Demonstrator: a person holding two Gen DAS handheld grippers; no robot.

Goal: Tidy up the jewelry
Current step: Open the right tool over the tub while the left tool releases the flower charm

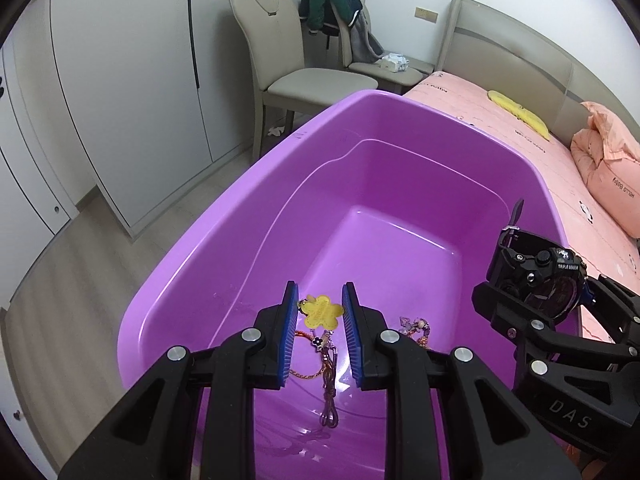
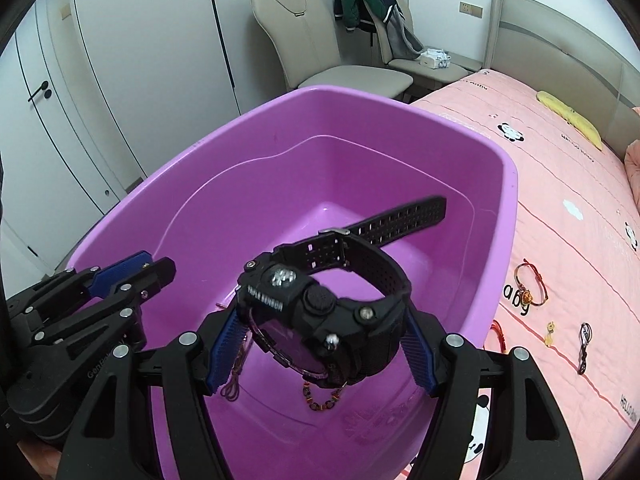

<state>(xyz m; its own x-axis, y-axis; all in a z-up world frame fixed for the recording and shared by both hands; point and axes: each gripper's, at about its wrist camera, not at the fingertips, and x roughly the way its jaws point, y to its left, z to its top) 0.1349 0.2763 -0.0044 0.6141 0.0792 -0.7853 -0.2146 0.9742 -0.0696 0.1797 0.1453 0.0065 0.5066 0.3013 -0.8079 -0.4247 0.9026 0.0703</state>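
My right gripper [image 2: 320, 344] is closest to me; its 2 blue pads [image 2: 226, 350] are pinching a big black watch [image 2: 320, 312] by its round body, and the watch hangs in the air over the near end of the purple tub [image 2: 168, 184]; the watch strap [image 2: 400, 220] sticks out flat toward the far side; my left gripper [image 1: 320, 336] hangs over the near end of the tub too, and its fingers are spread apart with nothing between them; under them, on the tub floor, lie a yellow flower charm [image 1: 323, 312] with an orange cord bracelet [image 1: 308, 372] and a brown string loop [image 1: 329, 404]; just to the right of those is a bead bracelet [image 1: 416, 330], partly hidden by my left gripper; the rest of the tub floor is bare purple; the tub sits on a pink bed cover [image 2: 560, 200]; on the cover, to the right of the tub, I see a red cord bracelet [image 2: 530, 288], a small yellow charm [image 2: 550, 334] and a dark little charm [image 2: 585, 346], near each other but not touching; farther back is a yellow pillow [image 2: 568, 118]; past the bed stand 2 beige chairs [image 2: 320, 52], 1 with a green jacket [image 2: 360, 0] on it; white closet doors [image 2: 140, 60] are at the back.
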